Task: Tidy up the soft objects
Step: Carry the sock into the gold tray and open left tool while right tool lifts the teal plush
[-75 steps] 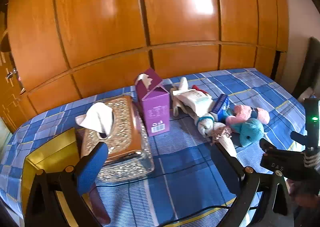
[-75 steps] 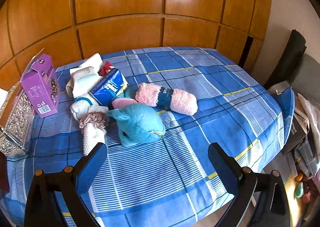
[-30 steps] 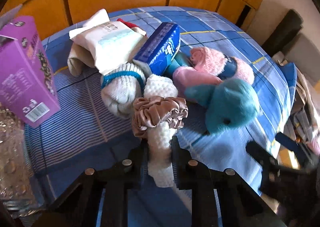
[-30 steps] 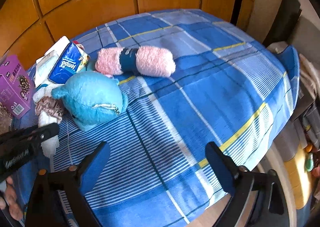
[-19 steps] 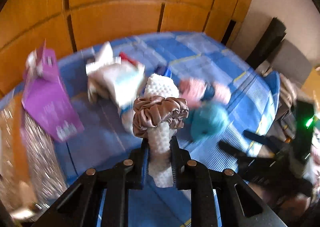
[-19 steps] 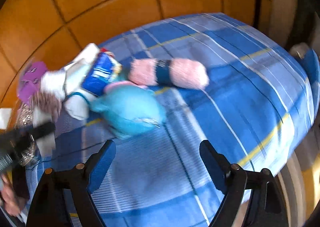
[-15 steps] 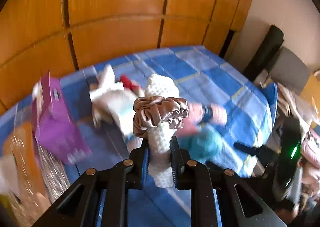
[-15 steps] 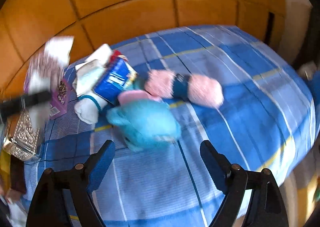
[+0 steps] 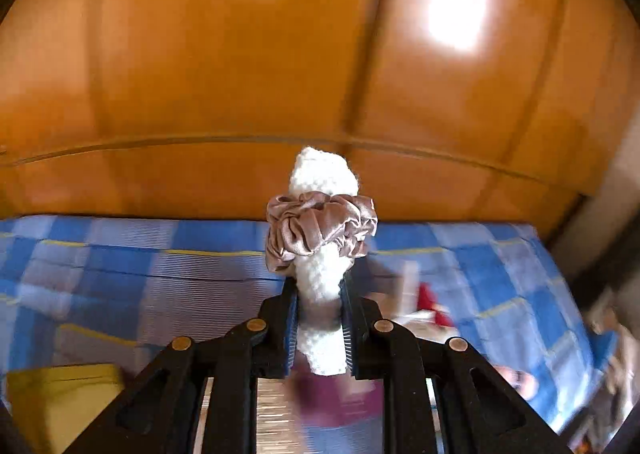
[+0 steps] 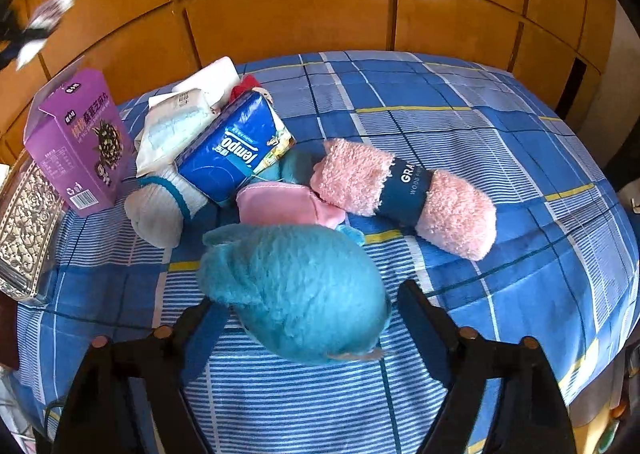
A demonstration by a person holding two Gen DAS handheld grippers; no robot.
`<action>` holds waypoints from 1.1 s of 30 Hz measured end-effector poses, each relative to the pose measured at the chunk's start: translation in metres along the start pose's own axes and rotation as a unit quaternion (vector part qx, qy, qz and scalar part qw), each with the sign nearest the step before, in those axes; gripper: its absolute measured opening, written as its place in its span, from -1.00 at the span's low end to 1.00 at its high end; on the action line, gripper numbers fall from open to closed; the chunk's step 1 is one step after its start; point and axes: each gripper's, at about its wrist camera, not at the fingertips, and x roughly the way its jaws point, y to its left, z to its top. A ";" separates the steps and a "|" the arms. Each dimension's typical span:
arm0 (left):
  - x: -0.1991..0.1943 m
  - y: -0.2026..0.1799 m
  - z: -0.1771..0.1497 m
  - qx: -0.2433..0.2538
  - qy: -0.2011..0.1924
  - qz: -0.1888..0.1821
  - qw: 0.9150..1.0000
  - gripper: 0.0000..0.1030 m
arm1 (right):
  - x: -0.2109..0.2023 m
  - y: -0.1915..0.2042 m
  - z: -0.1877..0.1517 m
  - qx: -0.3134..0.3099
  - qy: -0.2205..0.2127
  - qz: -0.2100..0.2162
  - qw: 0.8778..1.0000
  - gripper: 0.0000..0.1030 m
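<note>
between the right gripper [image 10: 308, 318] fingers lies the teal plush [image 10: 296, 290], its long axis crossing them; the jaws have just been closing, pads not yet pressing. the left gripper [image 9: 320, 314] pinches the white roll [image 9: 322, 286] upright

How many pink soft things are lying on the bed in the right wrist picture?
2. The pink fluffy roll with a dark band lies right of the pile. The smooth pink piece lies beside it, behind the blue plush toy. More may be hidden under the pile.
</note>
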 end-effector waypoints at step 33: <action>-0.046 0.184 -0.186 -0.201 0.057 0.097 0.973 0.32 | -0.002 0.006 -0.010 0.006 0.023 -0.016 1.000 0.11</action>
